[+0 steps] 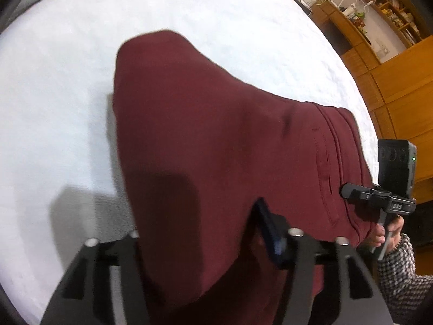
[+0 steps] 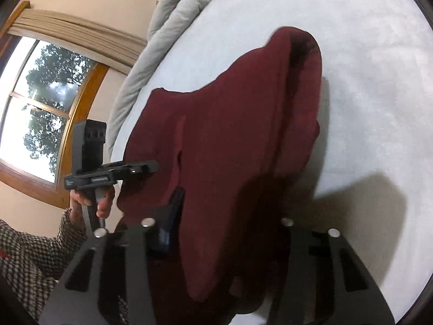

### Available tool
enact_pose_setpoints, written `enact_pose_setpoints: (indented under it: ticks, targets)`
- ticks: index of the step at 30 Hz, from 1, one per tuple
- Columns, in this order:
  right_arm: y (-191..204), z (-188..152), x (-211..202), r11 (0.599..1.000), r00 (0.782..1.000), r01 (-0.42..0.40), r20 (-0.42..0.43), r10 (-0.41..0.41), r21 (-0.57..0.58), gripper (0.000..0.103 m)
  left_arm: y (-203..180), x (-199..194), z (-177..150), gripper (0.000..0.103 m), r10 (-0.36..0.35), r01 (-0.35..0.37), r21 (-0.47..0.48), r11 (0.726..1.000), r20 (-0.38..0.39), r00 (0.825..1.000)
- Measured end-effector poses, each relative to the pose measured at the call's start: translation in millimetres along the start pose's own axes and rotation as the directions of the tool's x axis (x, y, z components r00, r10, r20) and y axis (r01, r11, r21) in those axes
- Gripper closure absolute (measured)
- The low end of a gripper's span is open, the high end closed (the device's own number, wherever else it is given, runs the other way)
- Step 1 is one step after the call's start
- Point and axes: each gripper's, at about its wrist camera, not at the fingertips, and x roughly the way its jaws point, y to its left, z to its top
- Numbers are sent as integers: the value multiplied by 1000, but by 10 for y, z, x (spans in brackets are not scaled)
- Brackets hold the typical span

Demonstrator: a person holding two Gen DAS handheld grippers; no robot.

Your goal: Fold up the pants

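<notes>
The dark red pants (image 1: pixel 216 140) hang lifted above the white bed (image 1: pixel 67 81), draped between both grippers, with the far end resting on the sheet. My left gripper (image 1: pixel 216 233) is shut on the pants; only its right blue-padded finger (image 1: pixel 270 230) shows, the rest is under cloth. In the right wrist view the pants (image 2: pixel 230 135) fall over my right gripper (image 2: pixel 216 216), which is shut on them; its left finger (image 2: pixel 173 211) shows. The other gripper shows in each view, the right one (image 1: pixel 349 189) at the waistband and the left one (image 2: pixel 146 166) at the cloth's edge.
A grey duvet (image 2: pixel 176 19) is bunched along the far edge of the bed. A window (image 2: pixel 35 103) is in the wall behind it. Wooden shelves and cabinets (image 1: pixel 392 54) stand beyond the bed's right side. The person's checked sleeves (image 2: pixel 32 260) are close by.
</notes>
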Motion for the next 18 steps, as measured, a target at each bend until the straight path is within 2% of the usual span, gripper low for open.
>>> enact_pose_setpoints:
  ticks: [2, 5, 10, 14, 18]
  targets:
    - [79, -4, -45, 1000, 1000, 2, 20, -1, -11, 63, -29, -59, 3, 63, 1, -1, 8, 1000, 19, 1000]
    - [208, 42, -129, 1000, 999, -16, 44, 16, -19, 65, -88, -136, 7, 66, 4, -6, 46, 999, 47, 999]
    - [414, 166, -322, 998, 996, 4, 89, 2, -65, 65, -203, -278, 60, 68, -23, 16, 74, 997, 104, 994]
    - [455, 487, -516, 995, 989, 27, 148, -13, -93, 65, -318, -377, 305, 68, -40, 22, 106, 994, 168, 985]
    - [435, 928, -577, 990, 981, 65, 191, -40, -125, 65, -400, -378, 733, 68, -31, 2, 124, 992, 232, 972]
